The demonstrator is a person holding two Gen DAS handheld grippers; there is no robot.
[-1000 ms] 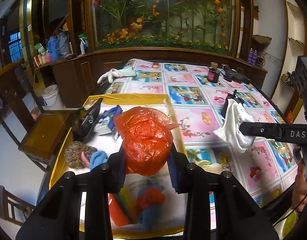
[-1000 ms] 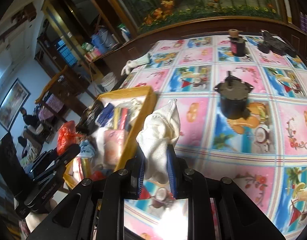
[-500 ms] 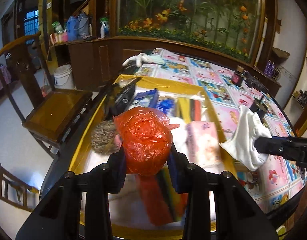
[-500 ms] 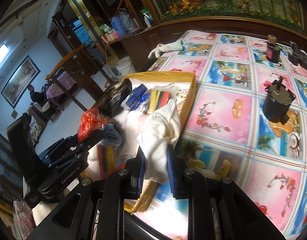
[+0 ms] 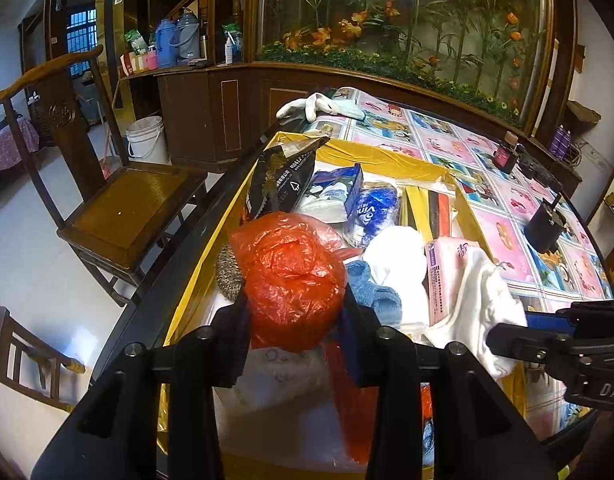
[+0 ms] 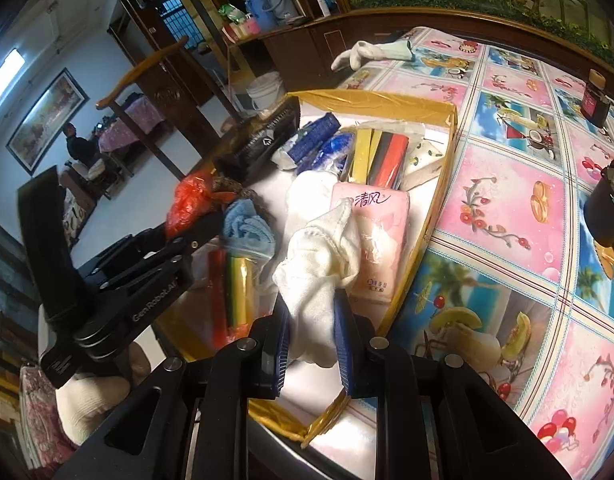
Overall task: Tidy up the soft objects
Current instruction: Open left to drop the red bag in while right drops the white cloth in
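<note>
So both hands had swung in over the yellow box (image 6: 439, 196) since a second back. The left hand-held gripper (image 5: 295, 312) was just starting to ease its jaws off the red plastic bag (image 5: 291, 276) between them, while the right hand-held gripper (image 6: 311, 320) stayed clamped on the white cloth (image 6: 319, 256). Drop-off looked imminent.

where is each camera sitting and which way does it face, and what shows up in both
Left wrist: rides the left gripper, looking forward and down into the yellow box; its own jaws are opening around the orange bag, and the right gripper enters from the right.
Right wrist: rides the right gripper, looking down over the box's near corner; its own jaws pinch the white cloth, and the left gripper and a gloved hand show at left.
Shared: box, bag, cloth, pink tissue pack, blue towel.
</note>
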